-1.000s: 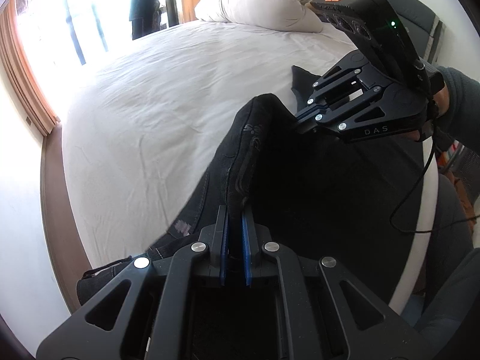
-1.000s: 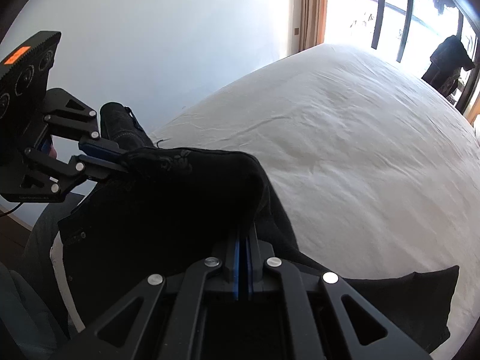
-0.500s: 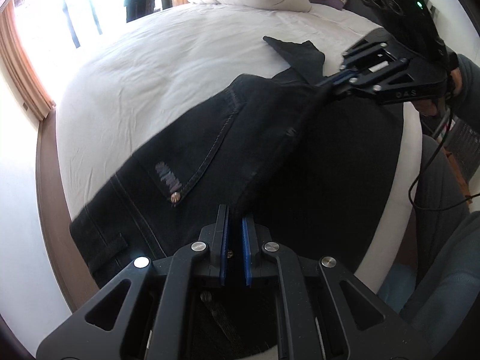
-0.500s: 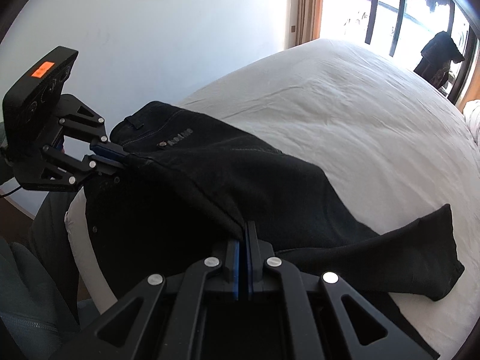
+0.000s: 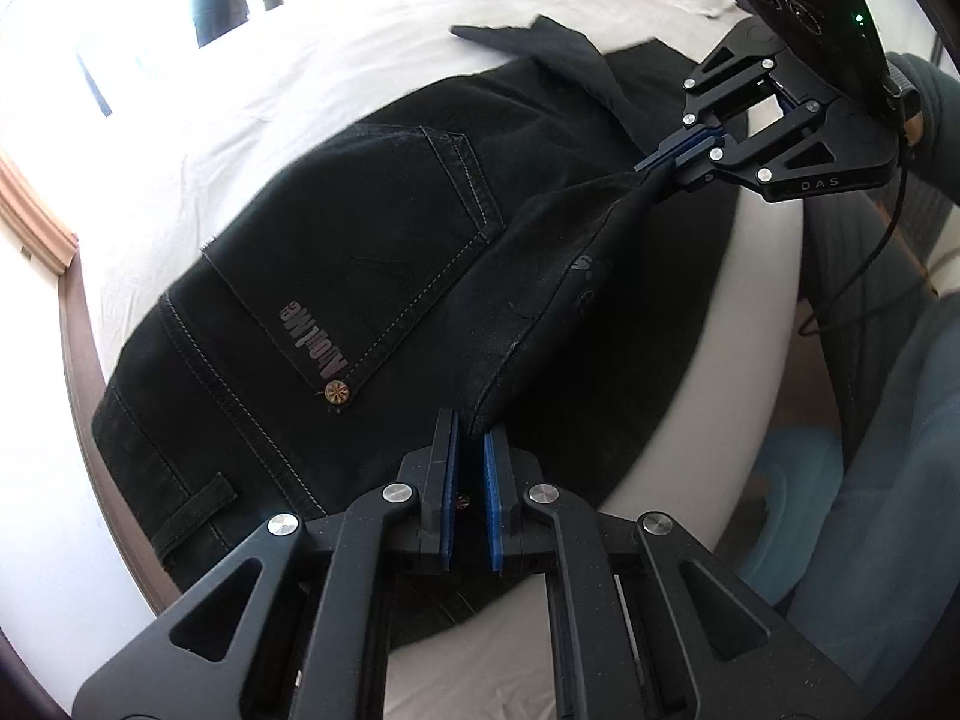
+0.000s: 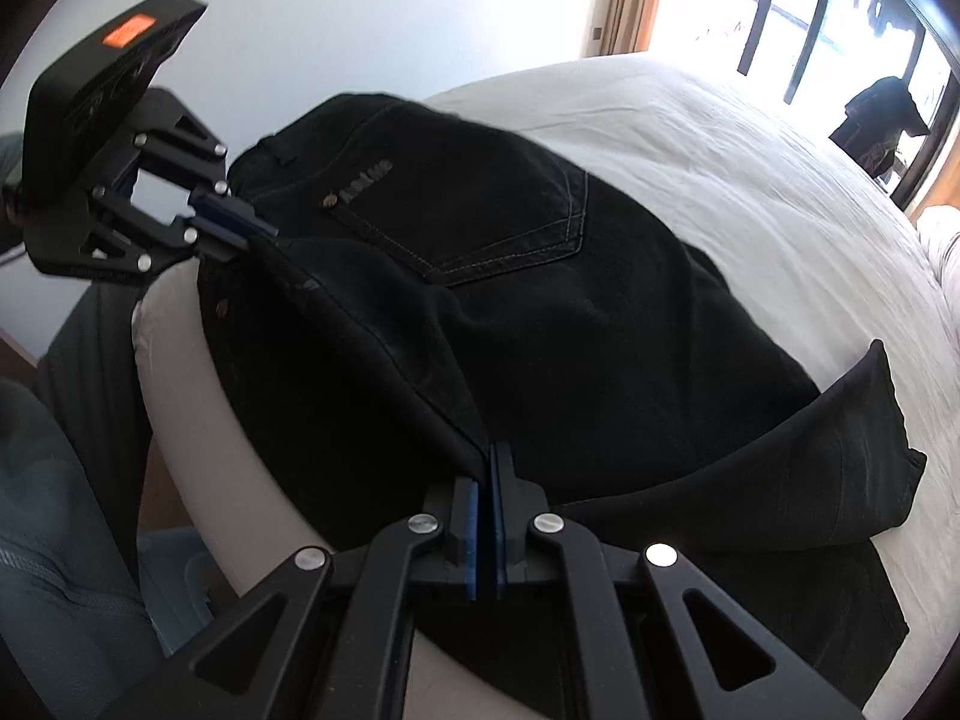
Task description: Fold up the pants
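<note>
**A:** Pants (image 5: 336, 276), black denim, spread over the near edge of a white bed (image 5: 252, 90). The seat side faces up: you can see a back pocket (image 5: 384, 228) with pale stitching, a grey logo patch (image 5: 313, 343) and a small copper rivet (image 5: 336, 391) at the pocket corner. The waistband end sits toward the bed's corner, and a belt loop (image 5: 195, 513) shows there in the left wrist view.

**B:** And the legs?

**A:** They run off the other way along the mattress. In the right wrist view one dark leg end (image 6: 864, 438) lies across the sheet on the right, with a folded-looking corner sticking up a bit. The fabric edge nearest the person is lifted into a ridge strung between the two tools.

**B:** So both tongs have it?

**A:** Yep. The left gripper (image 5: 471, 450) is clamped on the pants, the blue pads (image 5: 493, 504) pinching a fold of denim right at the tips. The right gripper (image 6: 486, 468) is doing the same thing further along that edge, jaws squeezed together on the cloth. From the left camera you can see the right one side-on at upper right, cloth pulled into a point at its tips. Both tilt steeply down toward the mattress.

**B:** Anything else around?

**A:** The person's sleeve (image 5: 936, 120) behind the right tool, a cable (image 5: 876, 264) dangling from it, and blue-grey trouser legs (image 5: 888, 510) beside the bed. A pale wall (image 6: 360, 12), a bright window with dark bars (image 6: 780, 6), and something dark hanging by it (image 6: 879, 120). Can't tell what that is.
</note>
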Motion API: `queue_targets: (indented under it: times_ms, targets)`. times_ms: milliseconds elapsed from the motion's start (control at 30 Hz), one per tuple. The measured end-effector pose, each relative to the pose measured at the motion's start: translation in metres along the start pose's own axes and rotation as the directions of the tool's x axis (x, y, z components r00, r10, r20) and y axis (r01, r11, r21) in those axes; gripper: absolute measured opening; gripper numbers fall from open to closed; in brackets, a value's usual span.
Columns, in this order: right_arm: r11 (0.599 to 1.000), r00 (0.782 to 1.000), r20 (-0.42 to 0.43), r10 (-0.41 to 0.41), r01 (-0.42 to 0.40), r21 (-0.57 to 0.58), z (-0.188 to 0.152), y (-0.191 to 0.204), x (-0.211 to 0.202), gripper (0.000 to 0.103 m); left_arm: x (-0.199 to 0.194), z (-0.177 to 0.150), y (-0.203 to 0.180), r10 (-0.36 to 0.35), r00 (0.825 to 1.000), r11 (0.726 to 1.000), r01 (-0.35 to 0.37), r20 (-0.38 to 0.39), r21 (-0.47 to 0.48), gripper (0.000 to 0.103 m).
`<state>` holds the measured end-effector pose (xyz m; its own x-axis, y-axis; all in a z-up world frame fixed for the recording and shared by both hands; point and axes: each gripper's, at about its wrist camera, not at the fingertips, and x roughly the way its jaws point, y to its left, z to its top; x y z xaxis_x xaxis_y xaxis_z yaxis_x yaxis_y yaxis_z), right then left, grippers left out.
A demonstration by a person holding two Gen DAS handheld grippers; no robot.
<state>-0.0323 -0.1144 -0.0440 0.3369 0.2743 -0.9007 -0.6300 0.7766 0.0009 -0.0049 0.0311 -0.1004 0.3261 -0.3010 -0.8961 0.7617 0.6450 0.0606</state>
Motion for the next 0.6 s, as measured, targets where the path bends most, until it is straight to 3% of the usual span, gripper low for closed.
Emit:
queue_targets:
  times_ms: [600]
  targets:
    - [0.993, 0.995, -0.037, -0.090, 0.087, -0.079, -0.027, 0.042, 0.019, 0.005, 0.015, 0.025, -0.009, -0.017, 0.999, 0.996, 0.021, -0.047, 0.084, 0.007]
